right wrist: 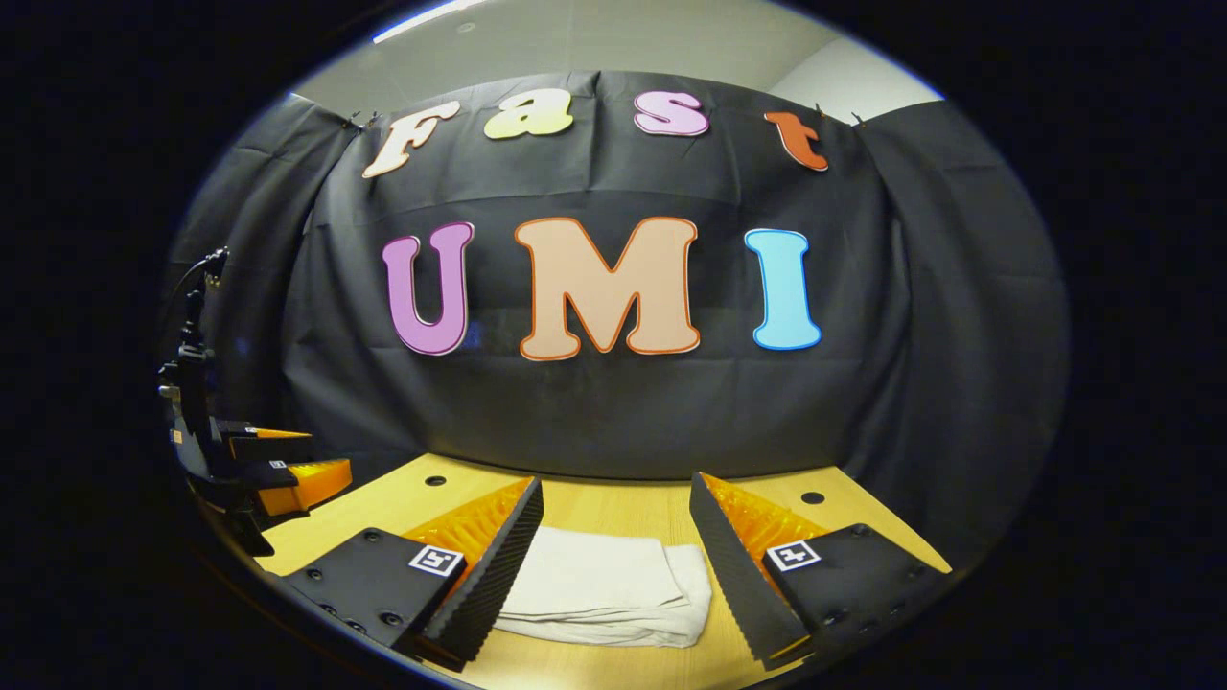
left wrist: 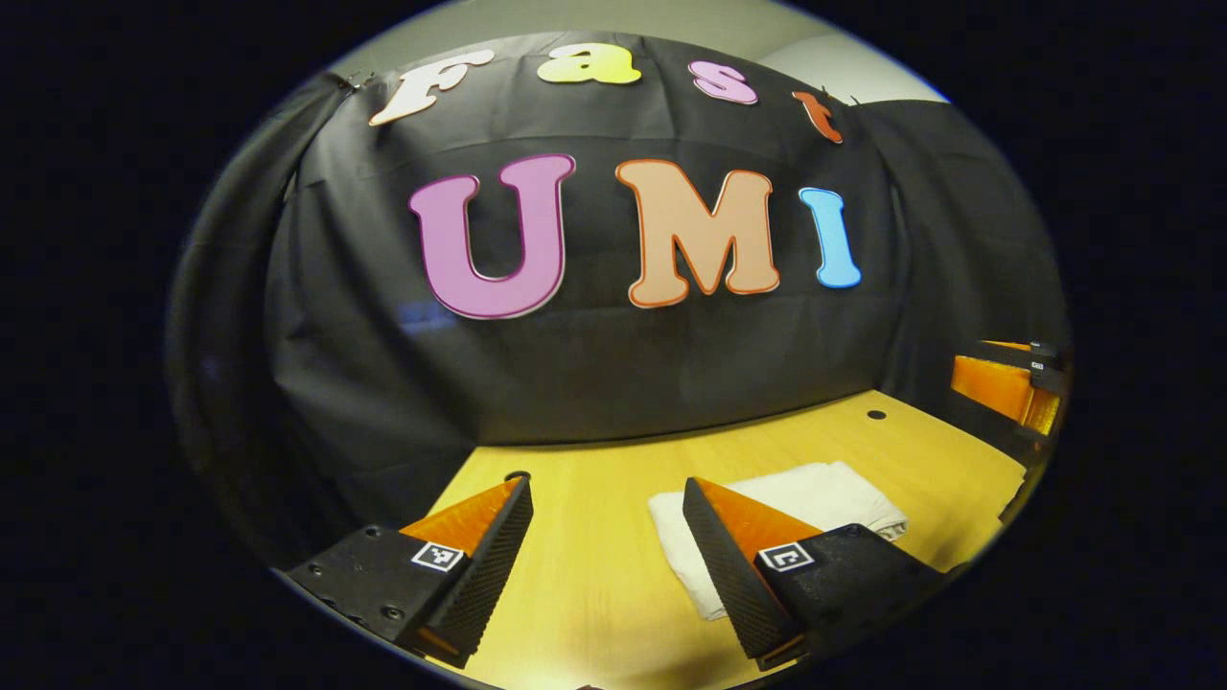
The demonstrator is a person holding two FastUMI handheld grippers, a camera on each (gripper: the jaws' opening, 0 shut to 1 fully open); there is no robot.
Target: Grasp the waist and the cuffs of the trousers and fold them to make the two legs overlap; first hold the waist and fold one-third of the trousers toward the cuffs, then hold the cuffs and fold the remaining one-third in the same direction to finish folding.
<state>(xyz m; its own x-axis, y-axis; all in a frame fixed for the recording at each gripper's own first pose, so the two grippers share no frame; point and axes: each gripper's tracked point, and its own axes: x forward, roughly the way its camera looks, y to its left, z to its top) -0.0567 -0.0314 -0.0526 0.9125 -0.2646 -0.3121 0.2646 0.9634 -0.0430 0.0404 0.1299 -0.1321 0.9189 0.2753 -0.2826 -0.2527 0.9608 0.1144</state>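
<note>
I see a black cloth wall [right wrist: 613,422] draped behind a pale wooden worktop [left wrist: 594,575] with small round holes [right wrist: 813,497]. Above it, a grey ceiling [right wrist: 575,48] carries a bright light strip [right wrist: 422,19].

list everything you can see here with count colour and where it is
trousers: one, white, folded into a compact bundle, lying on the table
table: one, light wood, with small dark round holes near its far edge
booth wall: one, black cloth, behind the table
room wall: pale, above the cloth
left gripper: one, open, held above the table with the trousers to its right
right gripper: one, open, held above the table with the trousers between its fingers but untouched
</note>
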